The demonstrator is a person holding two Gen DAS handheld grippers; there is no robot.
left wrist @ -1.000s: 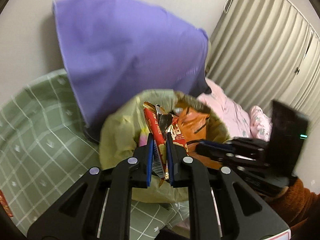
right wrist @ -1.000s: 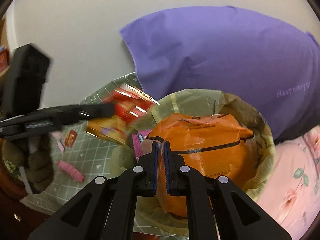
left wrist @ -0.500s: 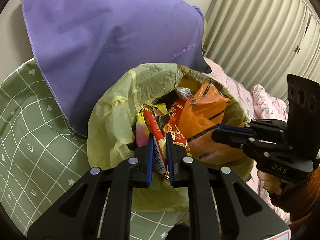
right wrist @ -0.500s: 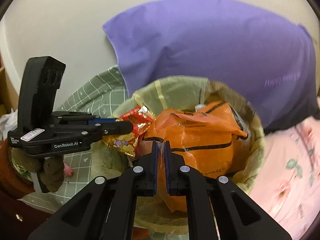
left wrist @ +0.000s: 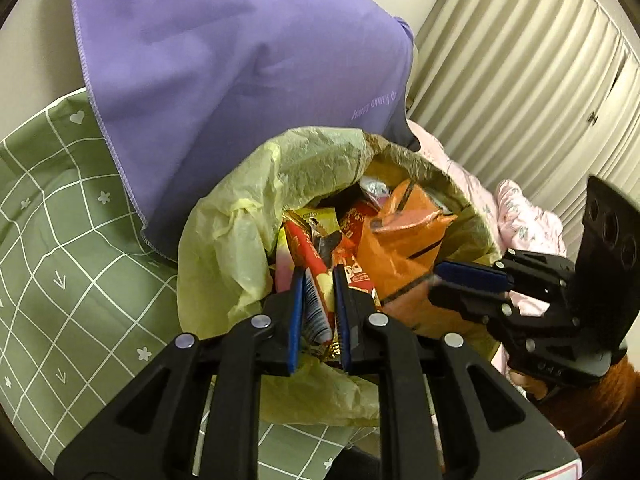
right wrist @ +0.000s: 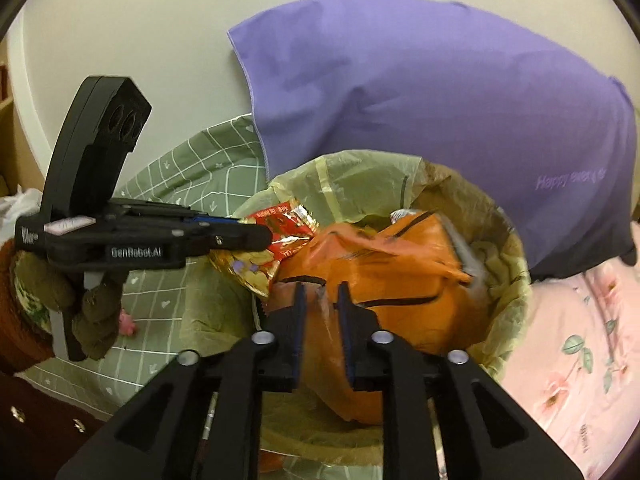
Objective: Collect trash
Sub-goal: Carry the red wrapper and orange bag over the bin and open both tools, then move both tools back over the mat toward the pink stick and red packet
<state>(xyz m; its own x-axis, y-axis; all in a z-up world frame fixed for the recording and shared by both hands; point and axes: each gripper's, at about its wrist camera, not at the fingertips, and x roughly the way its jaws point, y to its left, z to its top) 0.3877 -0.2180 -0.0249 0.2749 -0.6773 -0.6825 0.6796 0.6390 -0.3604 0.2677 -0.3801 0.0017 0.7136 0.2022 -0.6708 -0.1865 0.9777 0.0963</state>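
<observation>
Left claw [left wrist: 318, 280]: jaws parting slightly, red wrapper [left wrist: 308, 256] between the blue pads and seemingly pinched by them. It hangs over the mouth of the yellow bag [left wrist: 224, 240], wrapper tip reaching down among the trash inside. In the right wrist view the same claw [right wrist: 256, 236] comes in from the left, held by a gloved hand [right wrist: 92, 304], with the red-and-gold wrapper [right wrist: 280, 232] at its tip over the bag rim.

Right claw [right wrist: 320, 292]: jaws opening, pads now standing apart. Orange bag [right wrist: 400, 272] lies right behind and below the gap; whether a fold of it still touches a pad I cannot tell, edge is blurred. From the left wrist view the right claw [left wrist: 448, 280] sits at the bag's right side, just beside the orange bag [left wrist: 400, 248].

Contents of the yellow bag [right wrist: 360, 176]: orange bag fills most of the right half; red and yellow wrappers packed at the left.

Surroundings: bag stands on a green checked sheet [left wrist: 60, 240]. Purple cloth [left wrist: 224, 60] rises behind it, lower edge touching the bag's back rim. Pink floral bedding [right wrist: 580, 340] to the right. Pleated curtain [left wrist: 520, 60] beyond. One small pink item [right wrist: 128, 322] on the sheet, left of the bag, below the gloved hand.
</observation>
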